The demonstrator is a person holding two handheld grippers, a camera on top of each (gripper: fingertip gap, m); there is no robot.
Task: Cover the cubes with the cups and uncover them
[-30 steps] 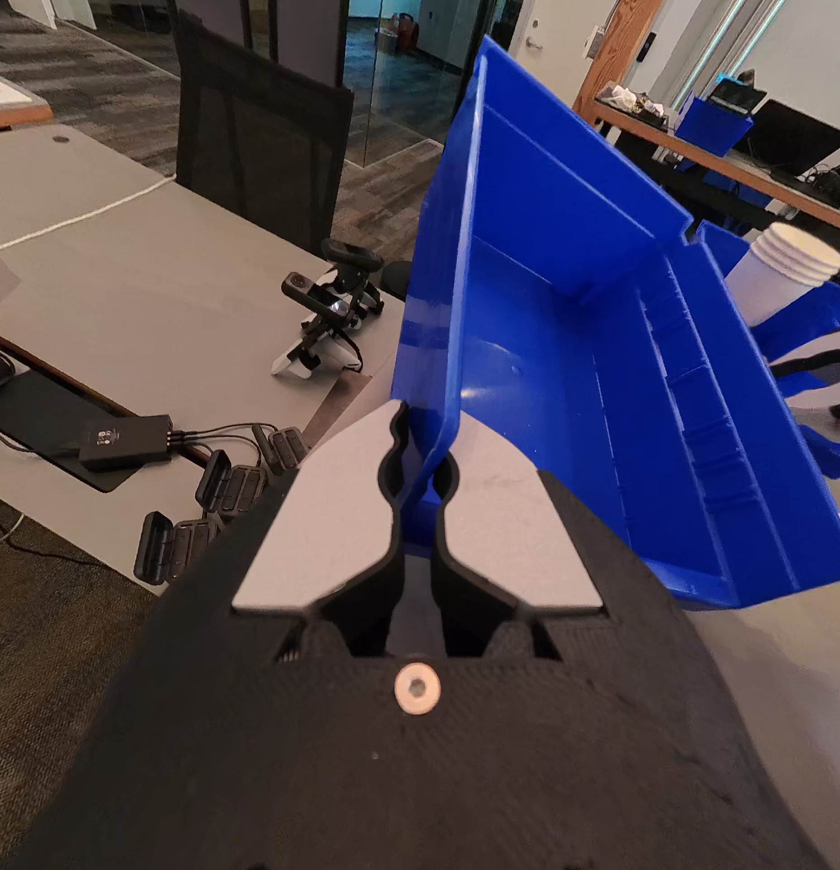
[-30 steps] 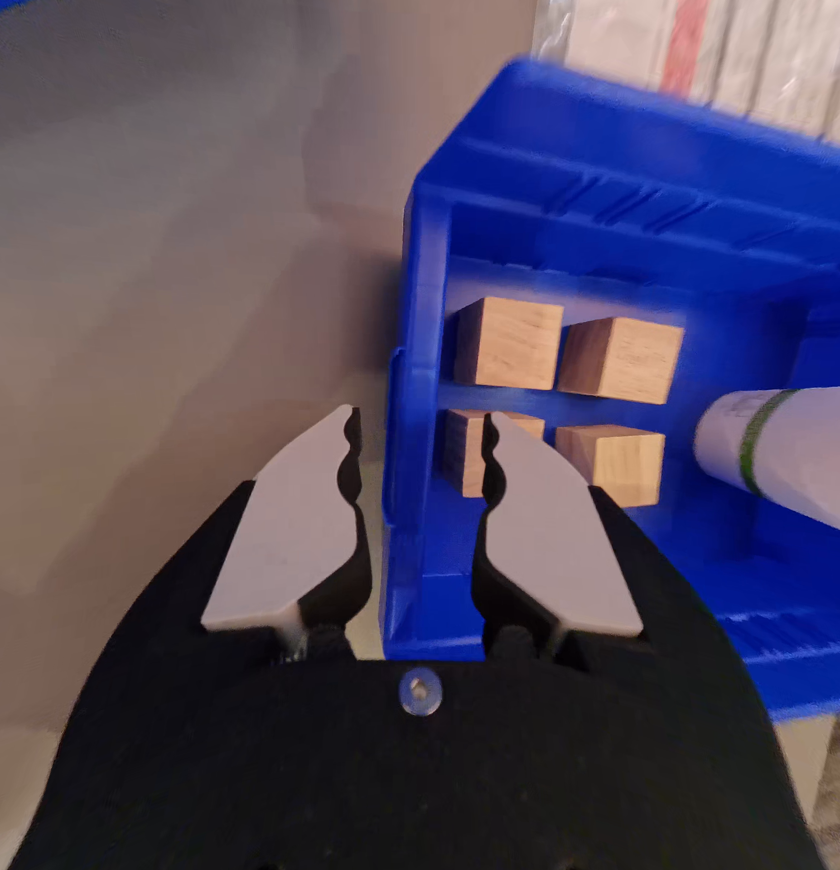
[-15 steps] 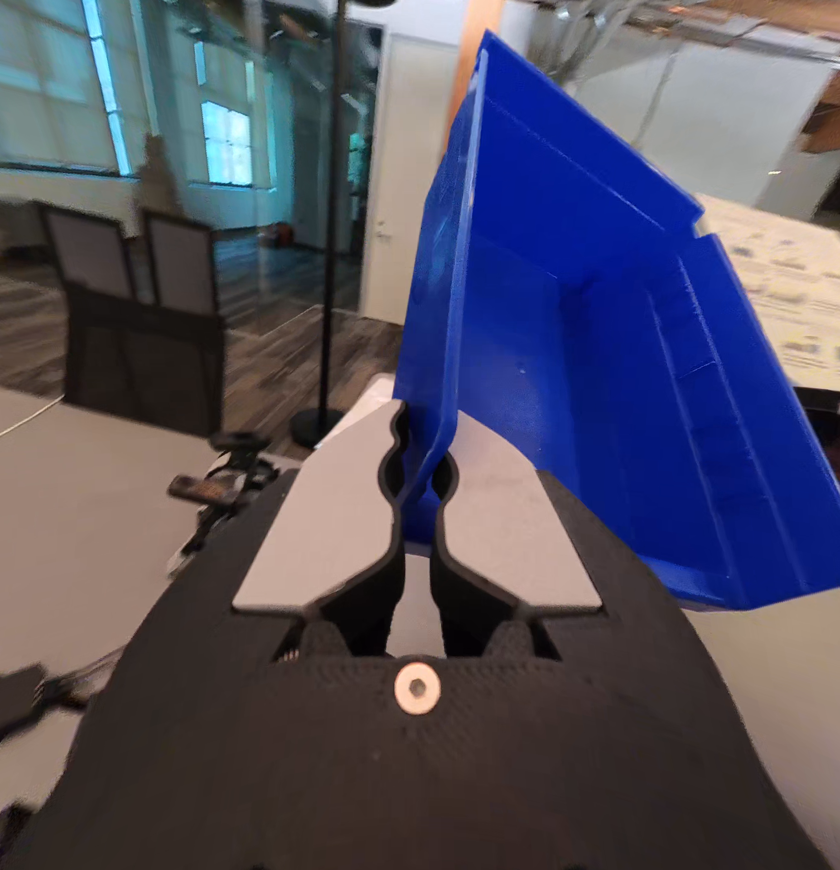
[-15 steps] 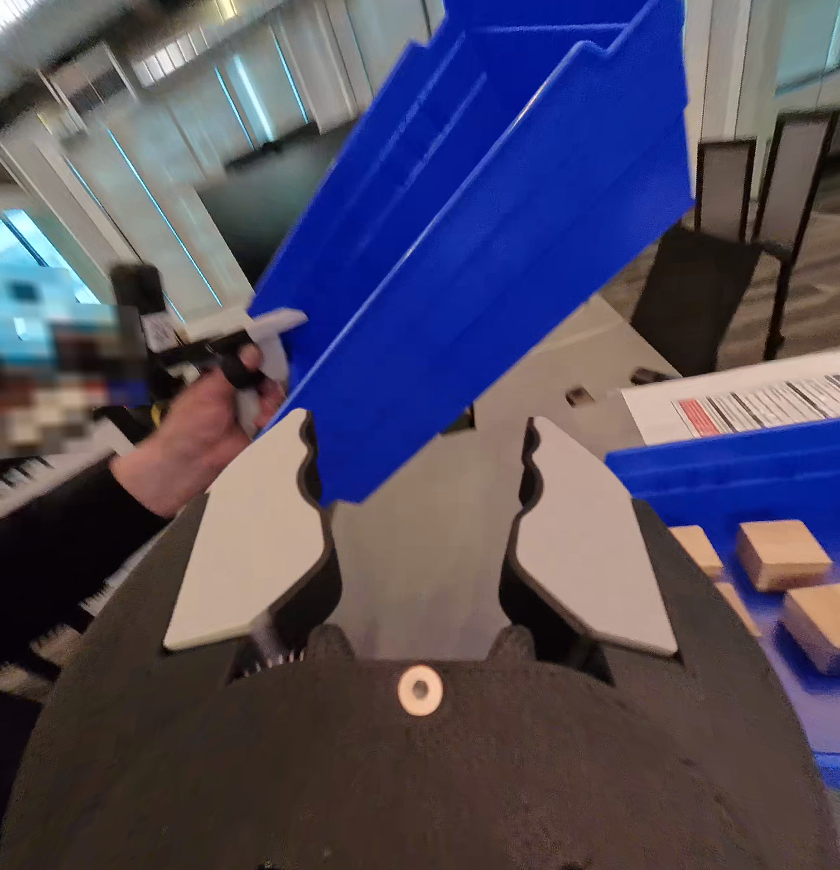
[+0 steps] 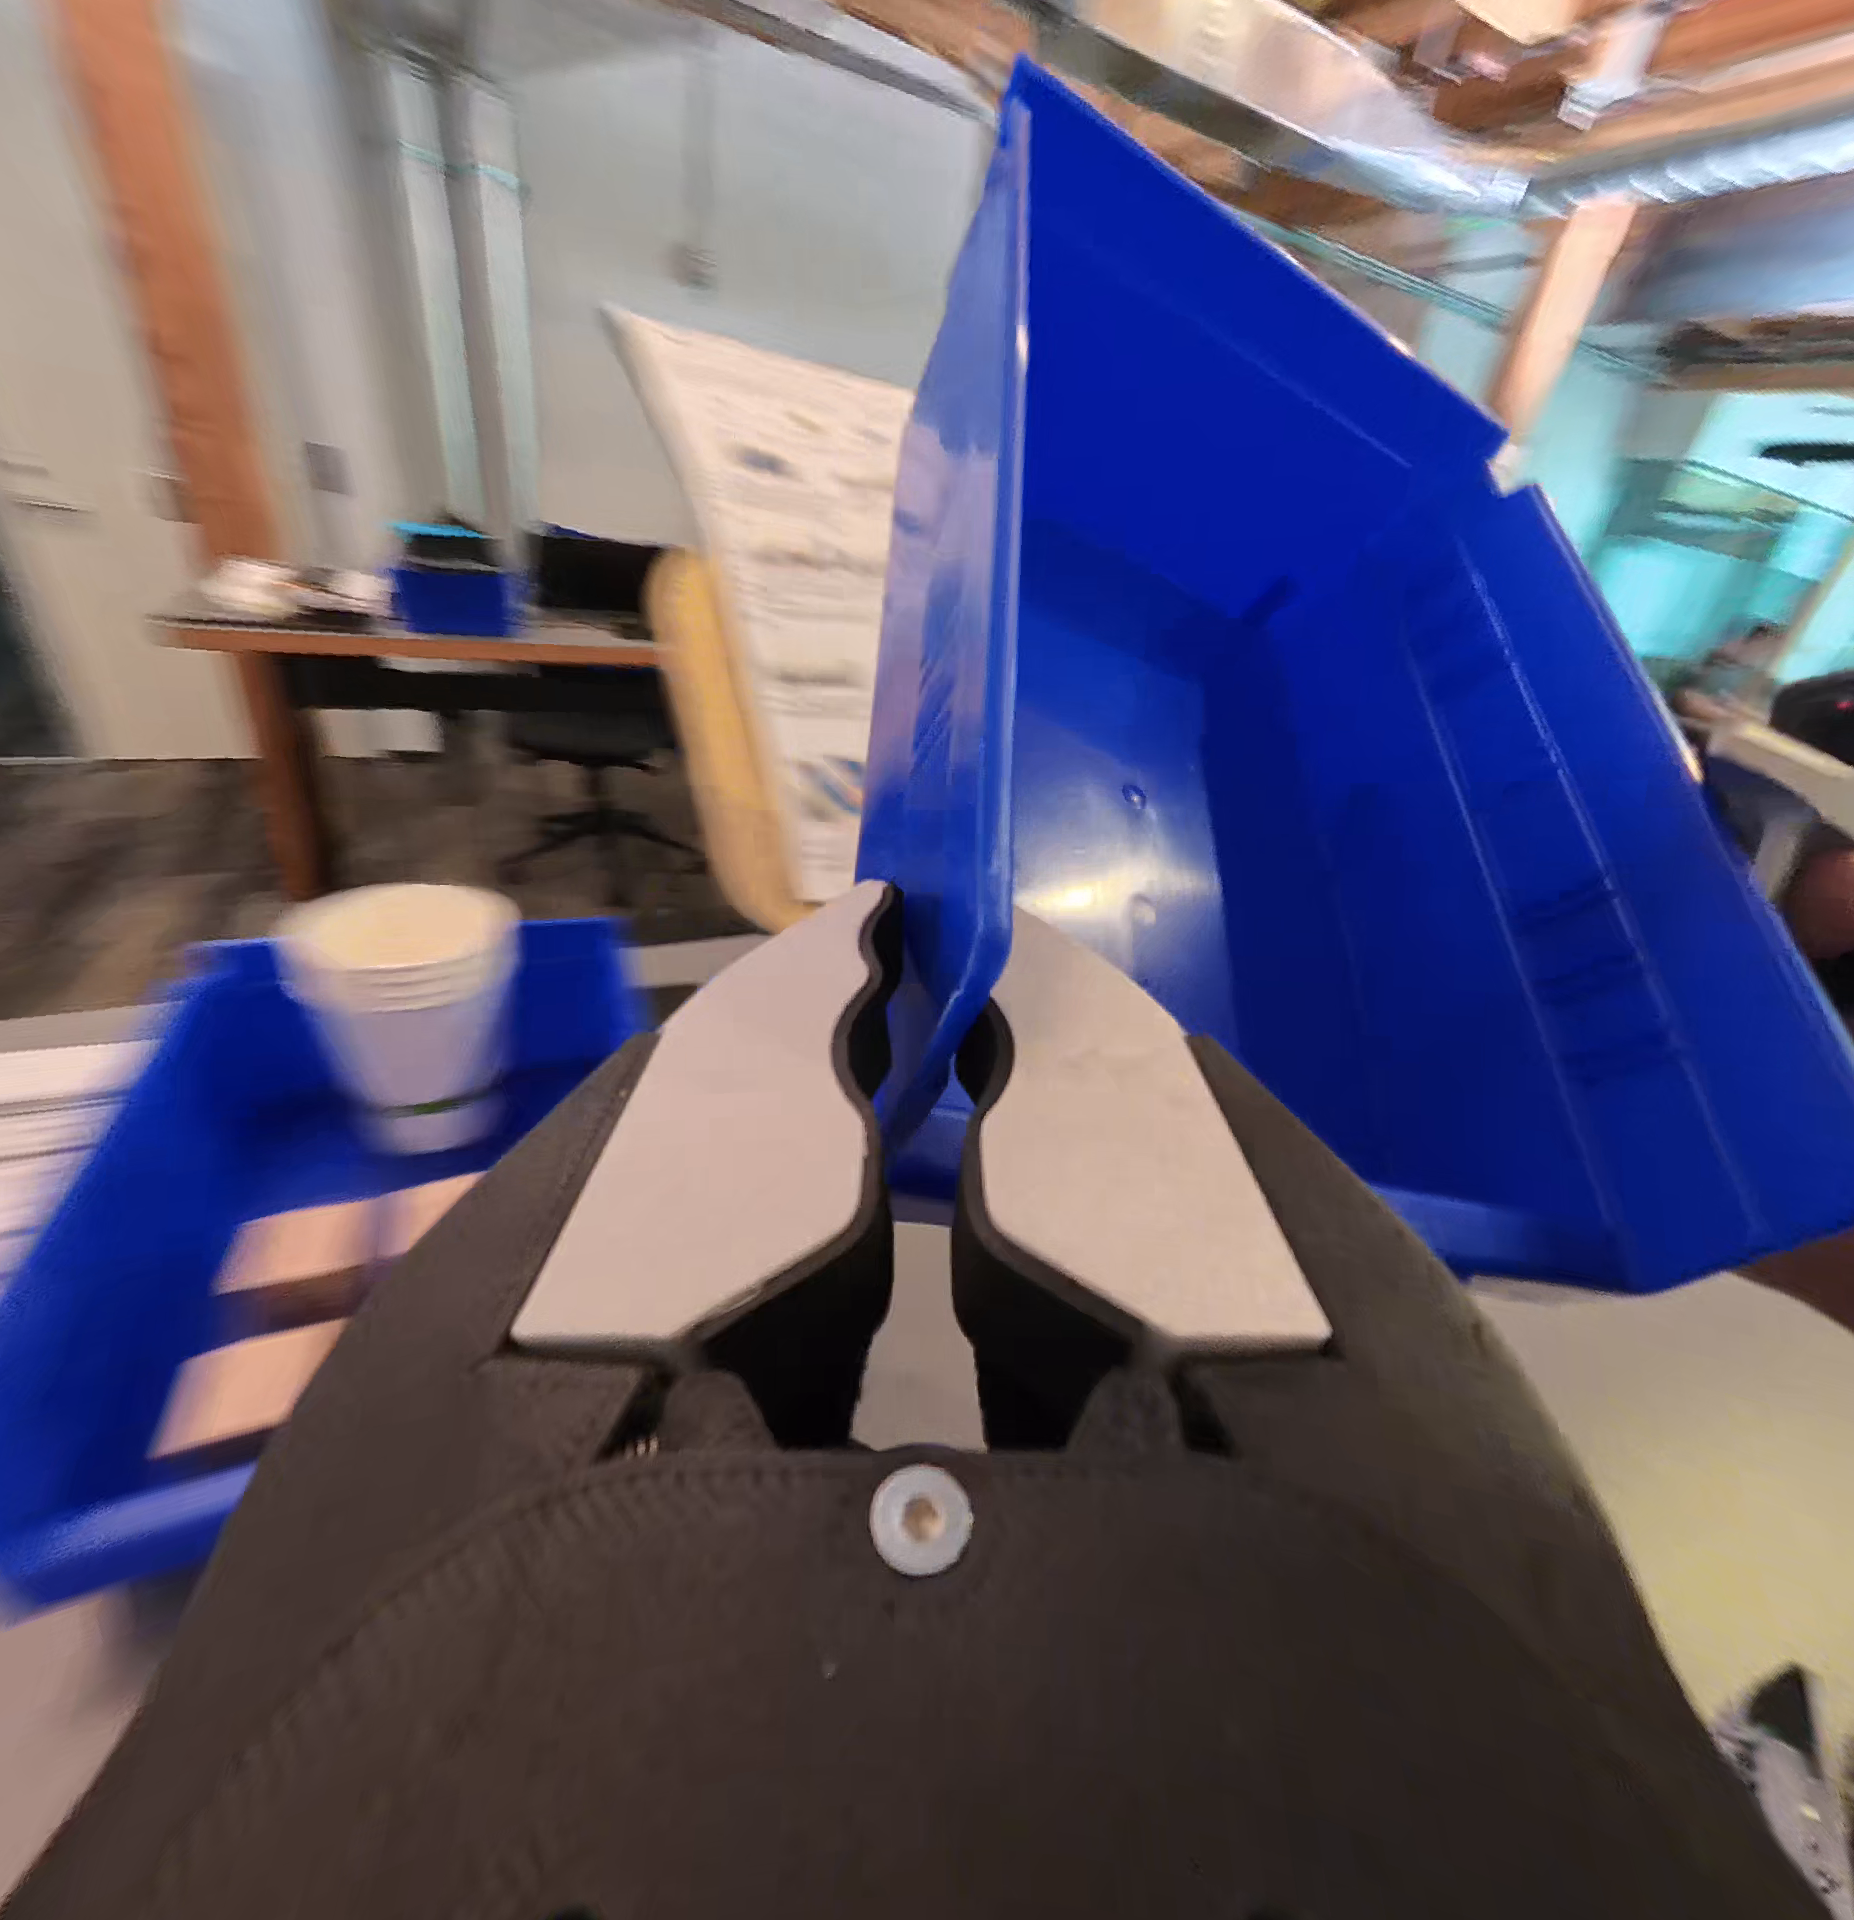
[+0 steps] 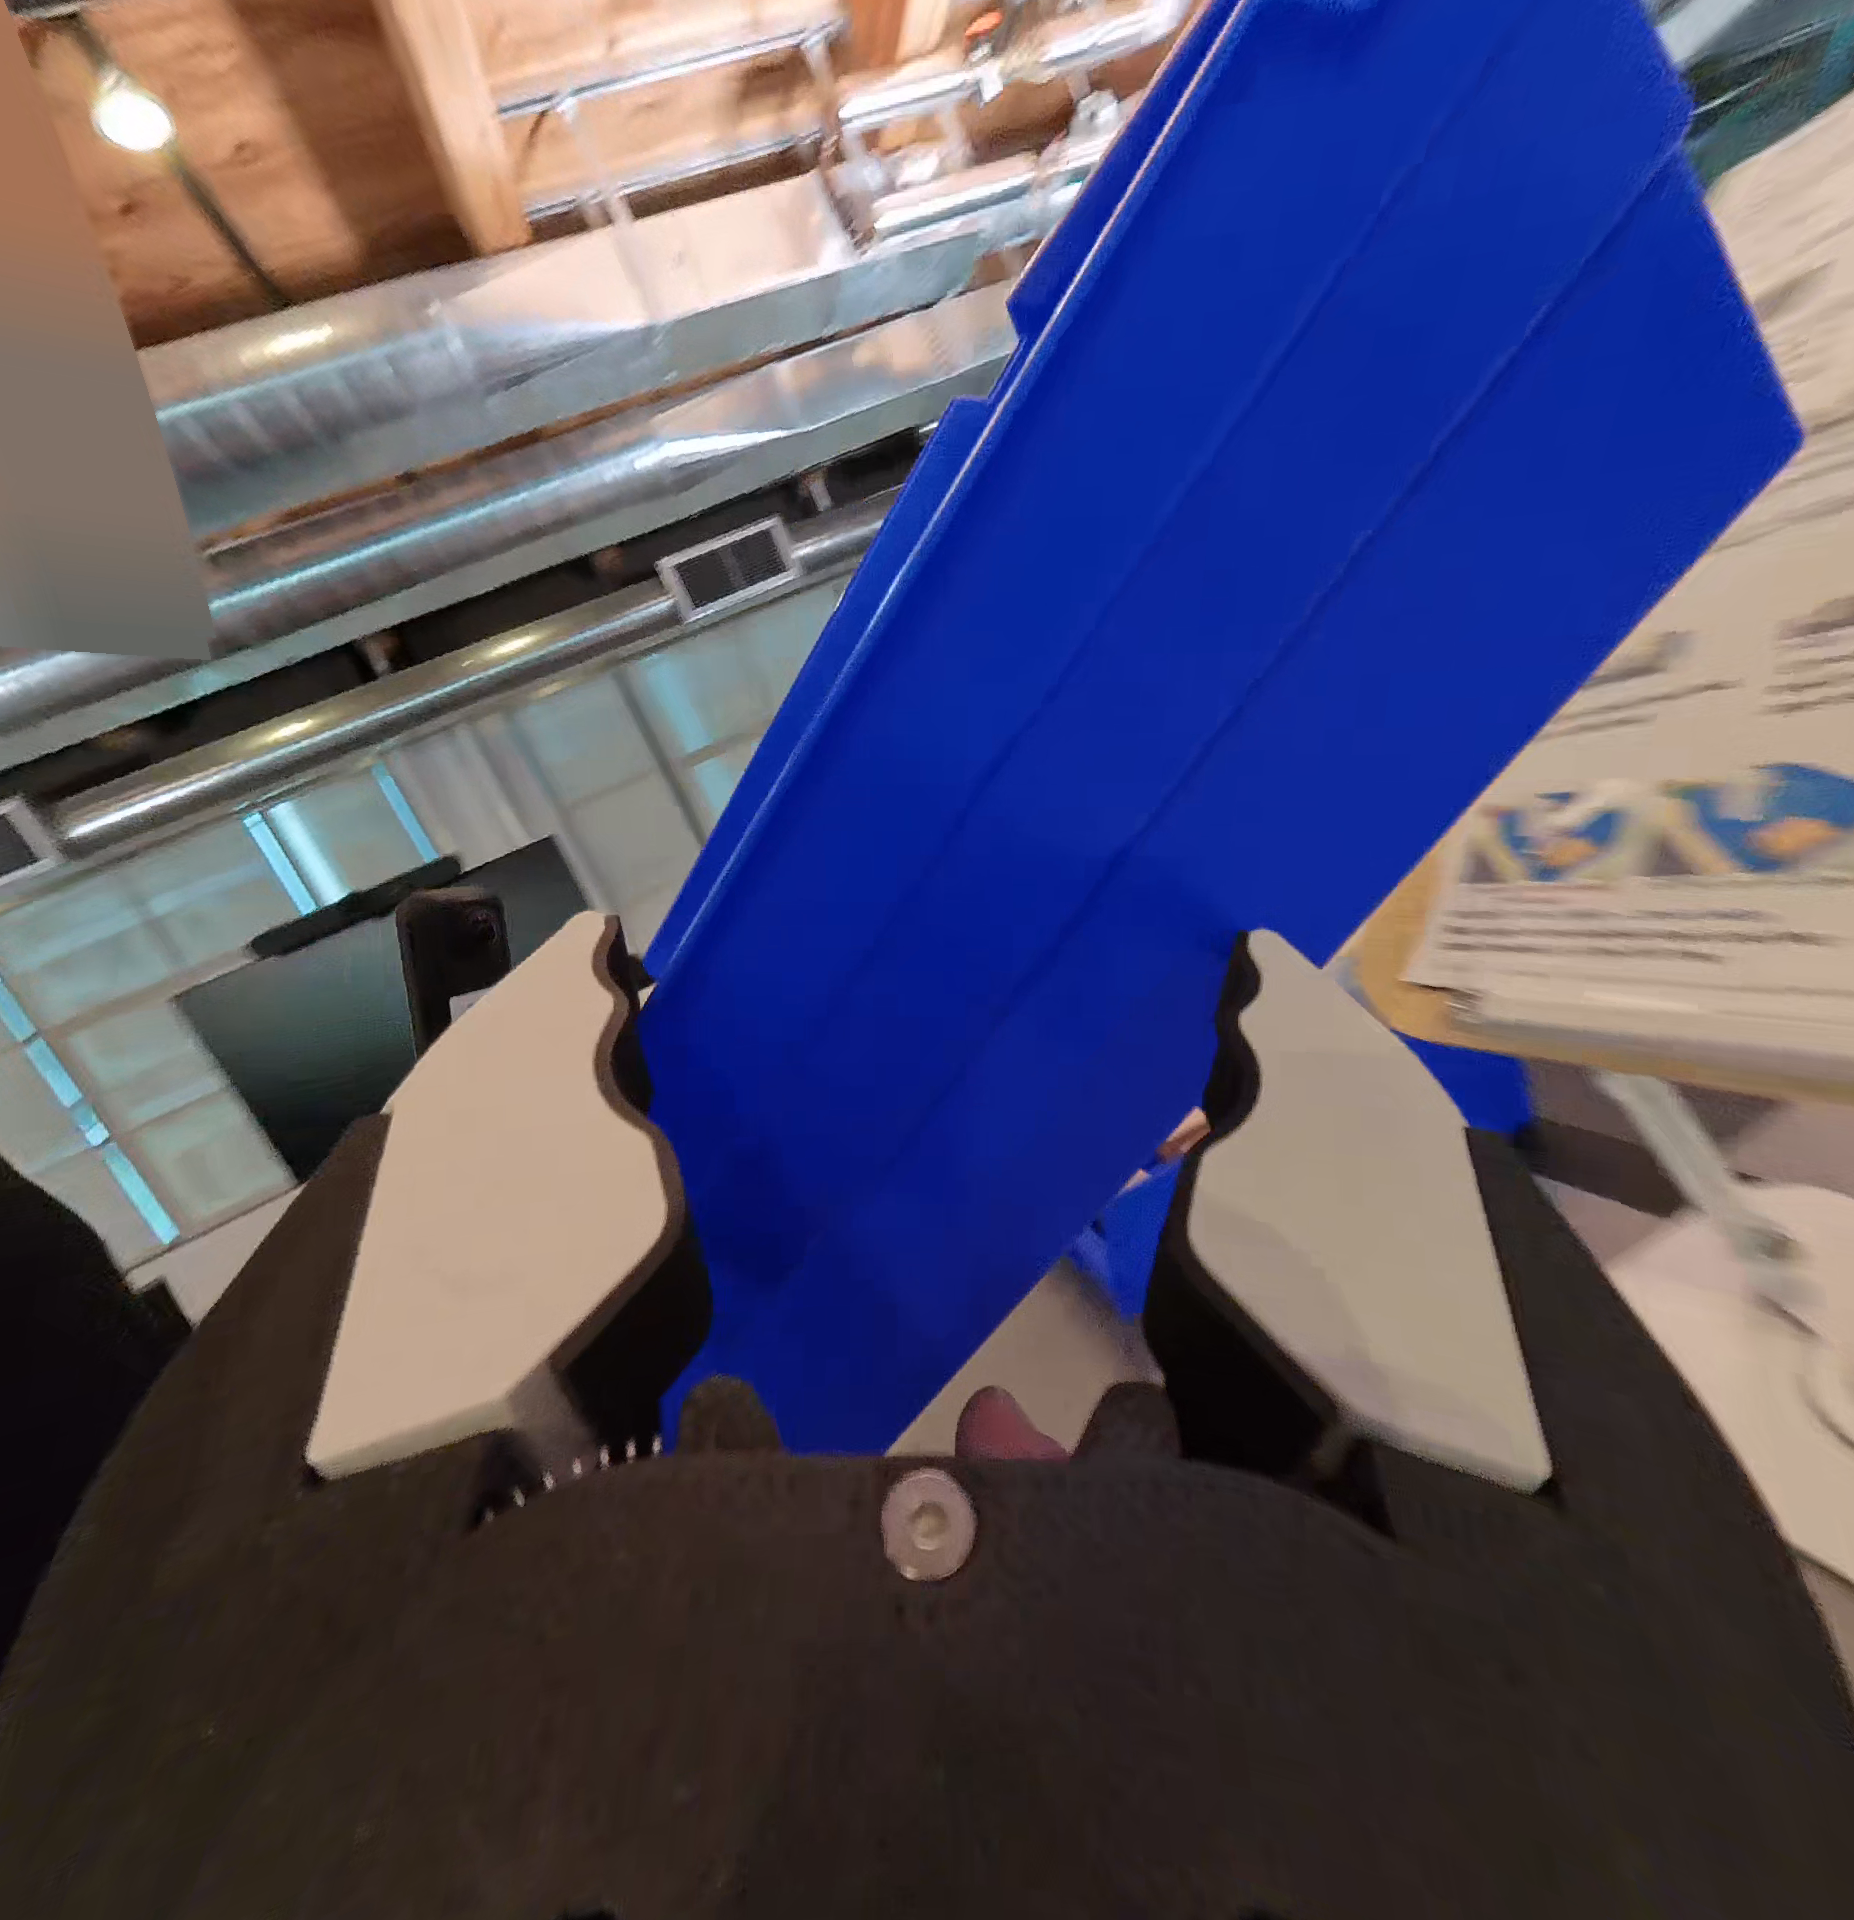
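While the left gripper (image 5: pixel 928 1023) stays out of the cups' way, pinched together on the thin side wall of an empty blue bin (image 5: pixel 1266 790) held tilted high above the worktop (image 5: pixel 1681 1507), the left wrist view carries the clearest risk: the grip covers only a narrow strip of rim near one corner, so the bin could twist or slide out and drop onto what lies below. Lower left in that view, blurred, a stack of white paper cups (image 5: pixel 409 1013) with a green band near the base stands open end up inside a second blue bin (image 5: pixel 102 1299) resting on the worktop, with pale blocks, probably the cubes (image 5: pixel 279 1320), beside it; the blur hides their number. In the right wrist view, the right gripper (image 6: pixel 928 1039) has its jaws wide apart, with the lifted bin's ribbed outer face rising between them; whether the pads actually touch it cannot be told, and a careless closing or push here could knock the bin from the other grip. A printed poster (image 6: pixel 1681 831) leans at right. No cube is covered yet.
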